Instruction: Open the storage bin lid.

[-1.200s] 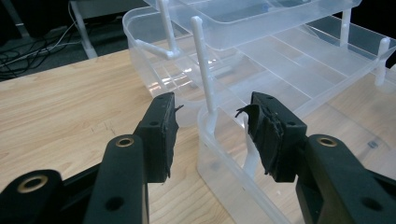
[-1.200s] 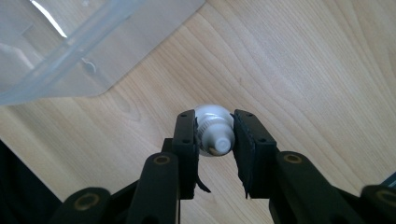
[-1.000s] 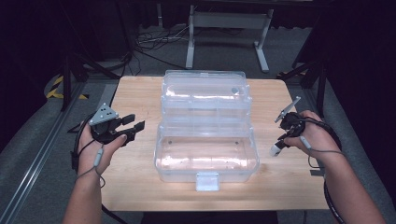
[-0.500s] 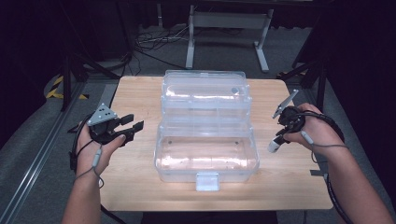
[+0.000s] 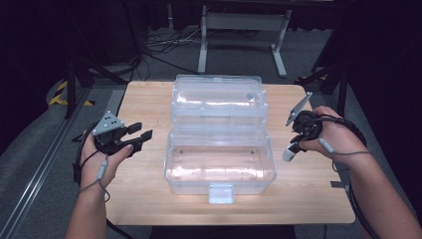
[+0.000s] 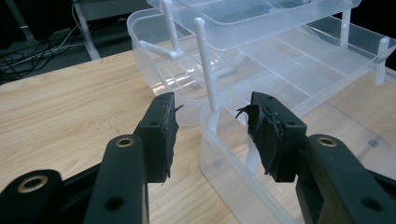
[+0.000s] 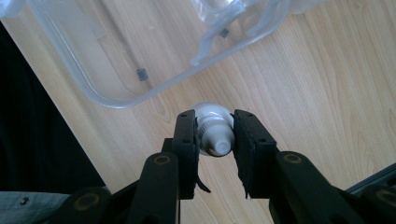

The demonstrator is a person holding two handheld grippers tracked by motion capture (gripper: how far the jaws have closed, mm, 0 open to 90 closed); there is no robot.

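A clear plastic organiser box stands open in the middle of the wooden table, its upper trays swung back and raised on thin arms. My left gripper hovers left of the box, open and holding nothing. In the left gripper view its jaws frame a white tray arm at the box's corner without touching it. My right gripper is right of the box, pointing down, shut on a small white bottle. The right gripper view shows the pads pressing the bottle's neck above the tabletop.
The box's rounded rim lies just ahead of the right gripper. Bare wood lies on both sides of the box and along the front edge. Behind the table stand a metal frame and floor cables.
My right gripper has risen a little and drifted towards the far side, carrying the white bottle. The left gripper has stayed put.
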